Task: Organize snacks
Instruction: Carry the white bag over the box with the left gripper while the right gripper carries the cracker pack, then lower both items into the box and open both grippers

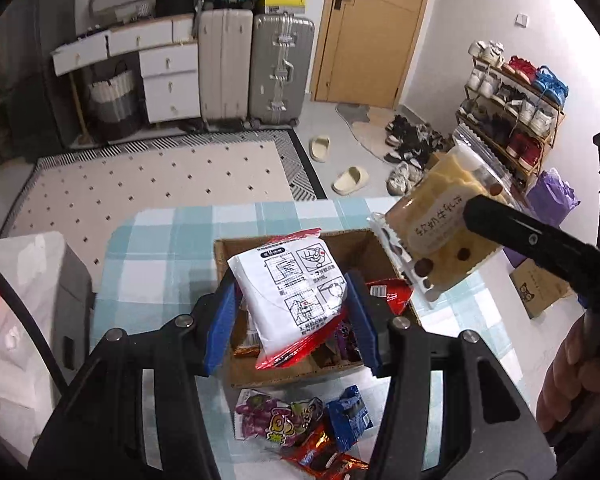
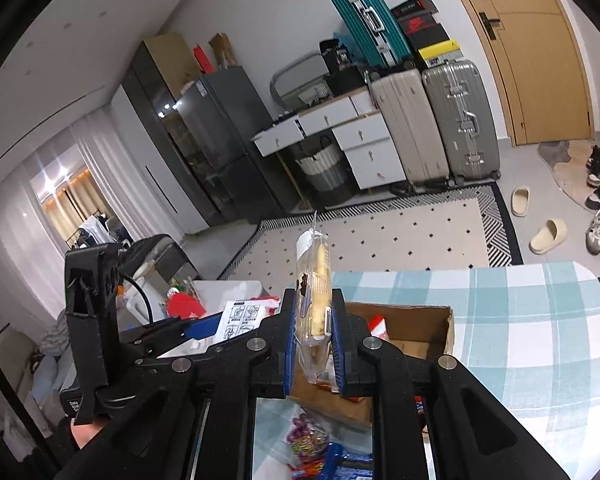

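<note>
My left gripper (image 1: 290, 300) is shut on a white and red snack packet (image 1: 296, 296) and holds it above an open cardboard box (image 1: 284, 372) on the checked tablecloth. My right gripper (image 2: 314, 320) is shut on a clear-wrapped yellow cake packet (image 2: 314, 292), which also shows in the left wrist view (image 1: 440, 220) above the box's right side. The box (image 2: 416, 328) holds several packets, among them a red one (image 1: 392, 292). A purple grape candy bag (image 1: 272, 416), a blue packet (image 1: 350, 412) and a red wrapper (image 1: 324, 456) lie on the table in front of the box.
The checked tablecloth (image 1: 160, 268) covers the table. A grey bin with a white bag (image 1: 32, 304) stands at the left. A rug (image 1: 152, 188), suitcases (image 1: 280, 68), drawers, slippers and a shoe rack (image 1: 512, 120) are on the floor beyond.
</note>
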### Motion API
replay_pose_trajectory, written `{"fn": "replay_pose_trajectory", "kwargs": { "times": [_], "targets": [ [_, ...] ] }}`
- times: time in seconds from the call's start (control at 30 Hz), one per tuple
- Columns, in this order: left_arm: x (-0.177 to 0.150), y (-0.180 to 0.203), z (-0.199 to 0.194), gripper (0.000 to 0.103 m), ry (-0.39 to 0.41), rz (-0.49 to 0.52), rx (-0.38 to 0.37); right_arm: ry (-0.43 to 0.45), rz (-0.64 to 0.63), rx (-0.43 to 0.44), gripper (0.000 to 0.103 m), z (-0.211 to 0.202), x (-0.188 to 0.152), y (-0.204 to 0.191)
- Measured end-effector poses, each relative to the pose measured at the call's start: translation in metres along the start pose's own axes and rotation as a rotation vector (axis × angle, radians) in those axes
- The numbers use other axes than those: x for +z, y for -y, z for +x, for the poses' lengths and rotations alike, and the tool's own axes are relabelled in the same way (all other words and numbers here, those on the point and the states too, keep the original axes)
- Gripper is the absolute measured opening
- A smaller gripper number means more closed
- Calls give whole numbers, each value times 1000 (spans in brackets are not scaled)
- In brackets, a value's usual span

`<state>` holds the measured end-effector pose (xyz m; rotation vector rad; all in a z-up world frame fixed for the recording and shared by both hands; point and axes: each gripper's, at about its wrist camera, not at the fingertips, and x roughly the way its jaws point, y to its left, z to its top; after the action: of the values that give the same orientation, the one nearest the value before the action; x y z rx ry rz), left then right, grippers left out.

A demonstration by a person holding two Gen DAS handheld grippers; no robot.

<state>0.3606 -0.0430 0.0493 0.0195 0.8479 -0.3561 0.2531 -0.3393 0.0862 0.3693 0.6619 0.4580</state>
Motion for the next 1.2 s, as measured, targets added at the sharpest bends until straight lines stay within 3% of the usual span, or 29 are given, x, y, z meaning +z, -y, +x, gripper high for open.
{"fn": "replay_pose_trajectory", "kwargs": {
  "times": [0.33,0.6,0.67,0.7,0.8,0.87,1.03,1.2],
  "targets": [
    [-4,-12,76,50,-68,-10,-21,-126,65,-40,15,65,-15,38],
    [-13,-21,121,51,-121,0,11,-164,10,-118,15,95,-27,49],
    [-14,-23,129,53,-134,-8,7,-174,19,-120,15,100,-30,53],
    [-14,-24,131,59,-138,-16,7,-178,26,-121,15,102,-31,55],
    [-16,-31,137,70,-160,-50,19,-194,22,-98,26,105,-34,55],
    [-16,-33,139,71,-169,-55,21,-178,-13,-124,46,103,-36,52],
    [-23,-29,126,78,-142,-13,66,-138,-48,-130,49,88,-36,44],
    [-29,-20,104,79,-113,4,97,-107,-43,-122,54,67,-35,39]
  ]
}}
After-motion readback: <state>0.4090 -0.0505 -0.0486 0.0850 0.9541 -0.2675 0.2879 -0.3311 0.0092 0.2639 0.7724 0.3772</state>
